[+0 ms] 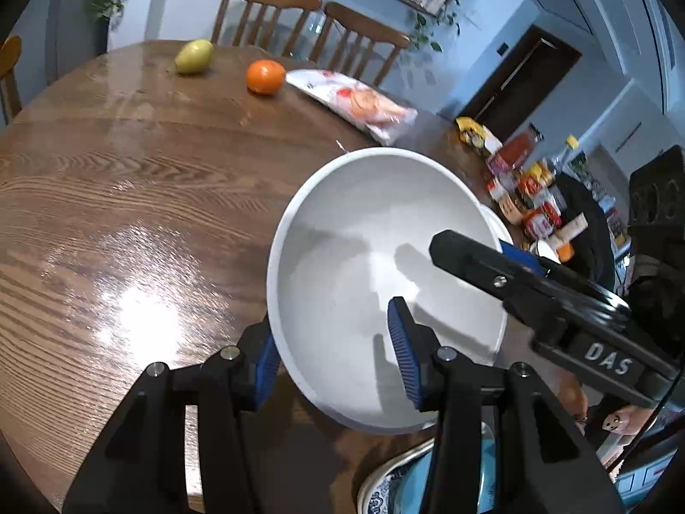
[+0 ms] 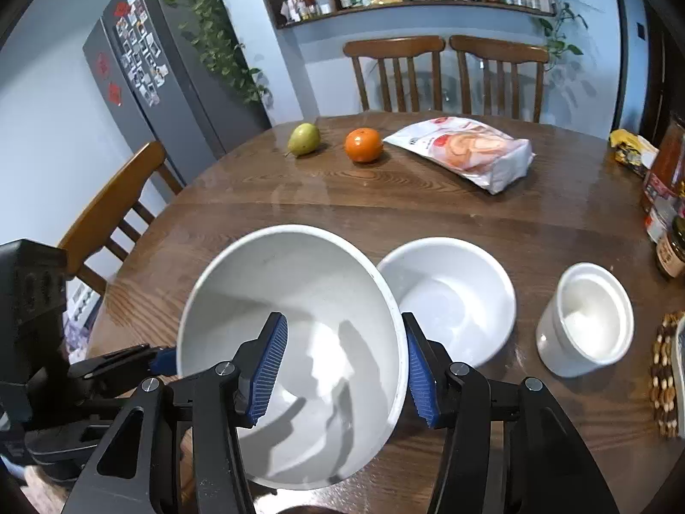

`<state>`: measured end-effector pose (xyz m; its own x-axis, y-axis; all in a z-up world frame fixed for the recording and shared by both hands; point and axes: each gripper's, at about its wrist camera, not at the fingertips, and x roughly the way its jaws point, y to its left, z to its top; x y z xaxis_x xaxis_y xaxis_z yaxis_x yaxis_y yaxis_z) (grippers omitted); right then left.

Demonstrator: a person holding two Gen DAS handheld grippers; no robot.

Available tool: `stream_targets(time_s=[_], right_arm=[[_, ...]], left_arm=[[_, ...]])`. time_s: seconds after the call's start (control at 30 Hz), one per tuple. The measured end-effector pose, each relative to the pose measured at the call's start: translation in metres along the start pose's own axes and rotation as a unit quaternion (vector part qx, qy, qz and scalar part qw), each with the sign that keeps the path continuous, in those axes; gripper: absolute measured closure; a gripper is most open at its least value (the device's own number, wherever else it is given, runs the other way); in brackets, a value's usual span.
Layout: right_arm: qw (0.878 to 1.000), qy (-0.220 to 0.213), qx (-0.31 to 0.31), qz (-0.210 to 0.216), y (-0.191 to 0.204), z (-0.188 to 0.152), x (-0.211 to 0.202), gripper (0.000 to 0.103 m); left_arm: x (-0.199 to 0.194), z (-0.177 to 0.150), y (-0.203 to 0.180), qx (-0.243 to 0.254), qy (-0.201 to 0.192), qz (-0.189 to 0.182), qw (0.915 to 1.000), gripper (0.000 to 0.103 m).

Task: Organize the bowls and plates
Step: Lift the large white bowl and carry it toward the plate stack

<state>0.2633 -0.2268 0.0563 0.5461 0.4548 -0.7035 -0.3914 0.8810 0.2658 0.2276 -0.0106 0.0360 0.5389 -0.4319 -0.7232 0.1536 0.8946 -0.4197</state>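
A large white bowl (image 1: pixel 364 265) is held tilted above the wooden table (image 1: pixel 128 197). My left gripper (image 1: pixel 338 360) straddles its left rim, one pad inside and one outside, with a gap at the inner pad. My right gripper (image 2: pixel 346 368) straddles its right rim (image 2: pixel 396 321) in the same way and also shows as a black tool in the left wrist view (image 1: pixel 535 291). A smaller white bowl (image 2: pixel 449 300) sits on the table right of the large bowl (image 2: pixel 291 334). A blue patterned plate (image 1: pixel 398 484) lies below.
A pear (image 2: pixel 304 138), an orange (image 2: pixel 363 144) and a snack bag (image 2: pixel 466 150) lie at the far side. A white lidded pot (image 2: pixel 586 317) stands at the right, with jars (image 2: pixel 668 197) and a beaded mat (image 2: pixel 665 377) near the right edge. Wooden chairs (image 2: pixel 445 73) surround the table.
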Motion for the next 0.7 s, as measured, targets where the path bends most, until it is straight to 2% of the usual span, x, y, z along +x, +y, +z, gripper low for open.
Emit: stream_targets(time_s=[0.4, 0.7], right_arm=[[0.998, -0.005, 0.056, -0.018, -0.034, -0.033, -0.010, 0.047], [0.996, 0.005, 0.072, -0.046, -0.046, -0.044, -0.014, 0.047]], left_arm=[[0.031, -0.021, -0.029, 0.044, 0.071, -0.026, 0.9962, 0.058], [0.041, -0.030, -0.039, 0.063, 0.104, -0.049, 0.9914, 0.057]])
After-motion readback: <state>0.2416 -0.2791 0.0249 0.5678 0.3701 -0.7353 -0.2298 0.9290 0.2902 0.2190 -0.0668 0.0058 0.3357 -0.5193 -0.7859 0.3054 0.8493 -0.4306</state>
